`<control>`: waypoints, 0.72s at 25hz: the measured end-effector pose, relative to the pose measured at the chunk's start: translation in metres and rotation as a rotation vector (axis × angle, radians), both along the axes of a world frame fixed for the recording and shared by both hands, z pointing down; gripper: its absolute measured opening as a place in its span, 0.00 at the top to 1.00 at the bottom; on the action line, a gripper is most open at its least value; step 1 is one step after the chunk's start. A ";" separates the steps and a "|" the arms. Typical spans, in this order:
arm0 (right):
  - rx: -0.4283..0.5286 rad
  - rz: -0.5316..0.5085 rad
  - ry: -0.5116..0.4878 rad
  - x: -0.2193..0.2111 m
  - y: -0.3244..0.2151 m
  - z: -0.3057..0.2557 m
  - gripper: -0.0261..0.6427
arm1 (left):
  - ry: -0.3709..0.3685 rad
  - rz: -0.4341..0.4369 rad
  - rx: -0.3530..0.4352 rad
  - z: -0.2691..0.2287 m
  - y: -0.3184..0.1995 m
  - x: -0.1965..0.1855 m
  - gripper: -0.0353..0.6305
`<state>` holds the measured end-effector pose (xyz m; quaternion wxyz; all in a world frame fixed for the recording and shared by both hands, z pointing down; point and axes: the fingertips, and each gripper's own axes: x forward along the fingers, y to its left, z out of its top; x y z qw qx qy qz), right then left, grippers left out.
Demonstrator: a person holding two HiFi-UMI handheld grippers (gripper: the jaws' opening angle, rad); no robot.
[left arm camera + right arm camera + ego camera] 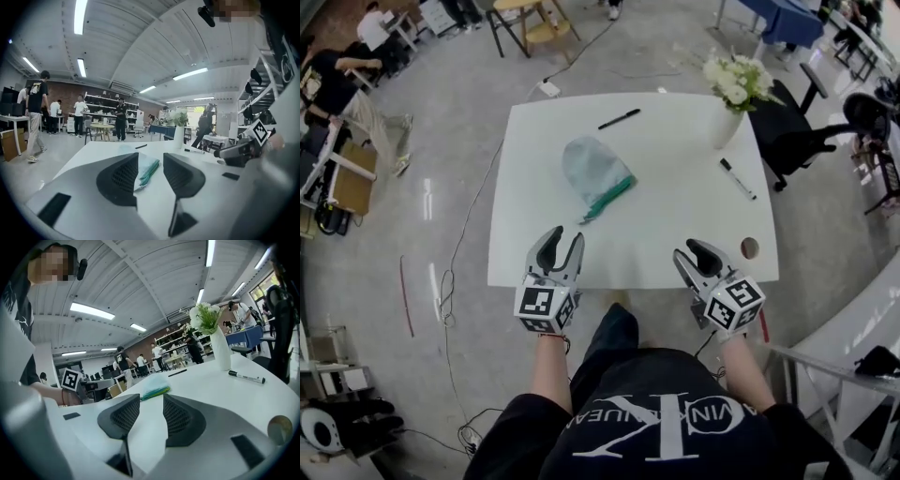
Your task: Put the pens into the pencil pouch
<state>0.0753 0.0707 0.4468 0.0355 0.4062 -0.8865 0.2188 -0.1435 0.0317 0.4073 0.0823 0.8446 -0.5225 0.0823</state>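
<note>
step: approach only, I judge; both grippers hover over the near edge of the table, nothing picked up yet
left gripper: released, jaws apart, nothing between them; its own view looks across the table at the pouch
right gripper: released too, jaws apart, empty
pencil pouch: lies flat mid-table, pale and see-through, green zipper edge toward the near right; can't tell if the zipper is open
black pen: far side, beyond the pouch, apart from it
white marker: right side, black cap, near the vase's base, well apart from the pouch
vase: upright, holds flowers, far right of the table
table: white, with a hole near the right front corner
progress: no pen seen inside the pouch, so none done
next move: likely right gripper out to the marker, closing across the barrel; left gripper to pin the pouch or hold its mouth open
watch: the round marker may roll, the thin pouch may slide when a pen is pushed in, and the vase is close to the marker
</note>
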 end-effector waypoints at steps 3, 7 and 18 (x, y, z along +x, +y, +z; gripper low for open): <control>-0.030 0.017 0.009 -0.007 -0.015 0.011 0.72 | -0.009 0.048 -0.042 0.017 -0.031 0.003 0.71; -0.061 0.041 0.027 -0.012 -0.032 0.018 0.72 | -0.091 0.130 -0.097 0.038 -0.065 0.012 0.66; -0.137 0.125 0.057 -0.017 -0.059 0.032 0.71 | -0.313 0.363 -0.316 0.103 -0.120 0.031 0.58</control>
